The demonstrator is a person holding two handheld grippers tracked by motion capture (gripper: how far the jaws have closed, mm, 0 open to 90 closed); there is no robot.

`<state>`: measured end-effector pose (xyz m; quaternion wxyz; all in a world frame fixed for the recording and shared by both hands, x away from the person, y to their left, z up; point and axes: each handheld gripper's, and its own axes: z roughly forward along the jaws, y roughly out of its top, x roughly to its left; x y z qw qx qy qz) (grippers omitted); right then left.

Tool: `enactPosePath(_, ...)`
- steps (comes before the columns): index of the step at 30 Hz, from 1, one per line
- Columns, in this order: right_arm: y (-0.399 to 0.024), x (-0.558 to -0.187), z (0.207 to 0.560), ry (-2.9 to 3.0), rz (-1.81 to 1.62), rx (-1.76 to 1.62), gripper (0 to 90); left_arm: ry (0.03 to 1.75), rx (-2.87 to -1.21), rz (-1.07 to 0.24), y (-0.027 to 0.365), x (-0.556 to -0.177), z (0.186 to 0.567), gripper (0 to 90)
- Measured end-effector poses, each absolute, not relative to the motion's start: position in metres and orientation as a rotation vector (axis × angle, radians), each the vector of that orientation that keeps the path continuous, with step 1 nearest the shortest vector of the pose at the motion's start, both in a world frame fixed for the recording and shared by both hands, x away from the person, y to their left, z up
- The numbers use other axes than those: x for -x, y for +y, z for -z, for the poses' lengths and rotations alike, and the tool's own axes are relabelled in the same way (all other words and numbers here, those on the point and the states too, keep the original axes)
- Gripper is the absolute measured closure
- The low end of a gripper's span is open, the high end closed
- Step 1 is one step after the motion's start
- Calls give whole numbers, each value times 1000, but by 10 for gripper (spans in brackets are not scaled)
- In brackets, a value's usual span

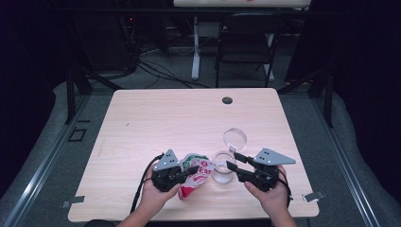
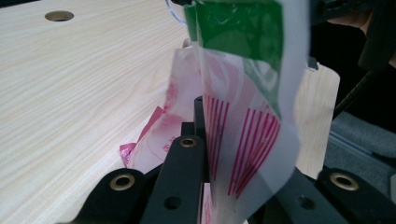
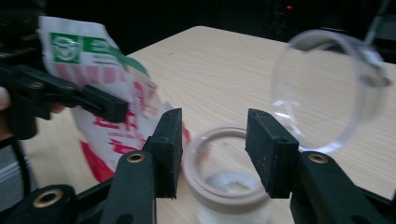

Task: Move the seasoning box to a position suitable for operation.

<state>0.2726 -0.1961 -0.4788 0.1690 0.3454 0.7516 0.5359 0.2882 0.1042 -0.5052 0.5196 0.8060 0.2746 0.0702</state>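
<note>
My left gripper [image 1: 187,173] is shut on a red, white and green plastic bag [image 1: 197,171], held up off the table [image 1: 165,118] near its front edge. In the left gripper view the bag [image 2: 243,93] hangs pinched between the jaws of that gripper [image 2: 201,109]. Just right of the bag stands a small clear jar [image 1: 222,173] with a beige sealing ring, its hinged clear lid [image 1: 235,138] swung open behind it. My right gripper [image 1: 235,161] is open at the jar's right side. Seen from the right gripper [image 3: 215,140], the jar mouth [image 3: 224,186] lies beyond the parted jaws, the lid [image 3: 327,88] is upright at right, and the bag [image 3: 93,60] with the left gripper [image 3: 105,105] is at left.
A dark cable hole [image 1: 227,100] sits near the table's far edge, also visible as the hole [image 2: 59,16] in the left gripper view. Beyond the table stand a black folding chair [image 1: 246,42] and a white desk leg [image 1: 195,47]. Cables lie on the floor.
</note>
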Motion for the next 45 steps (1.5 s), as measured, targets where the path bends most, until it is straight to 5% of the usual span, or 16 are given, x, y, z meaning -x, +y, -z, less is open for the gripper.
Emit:
enactPosePath(6, -174, -273, 471, 2253, -1585, -898, 687, 682, -1922, -186, 107, -283, 505, 891)
enactPosePath(22, -138, -284, 476, 2389, -1553, -772, 666, 628, -1947, -226, 105, -271, 505, 844)
enactPosePath(25, -134, -284, 479, 2427, -1519, -753, 705, 612, -1944, -222, 105, -270, 506, 787)
enactPosePath(30, -133, -284, 482, 2457, -1462, -733, 892, 615, -1936, -226, 108, -267, 507, 702)
enactPosePath(35, -135, -286, 484, 2464, -1489, -753, 900, 631, -1947, -221, 110, -264, 513, 611)
enactPosePath(40, -134, -286, 482, 2459, -1506, -747, 900, 652, -1978, -262, 107, -259, 522, 619)
enactPosePath(45, -130, -286, 481, 2439, -1518, -736, 900, 705, -1970, -320, 106, -257, 535, 499)
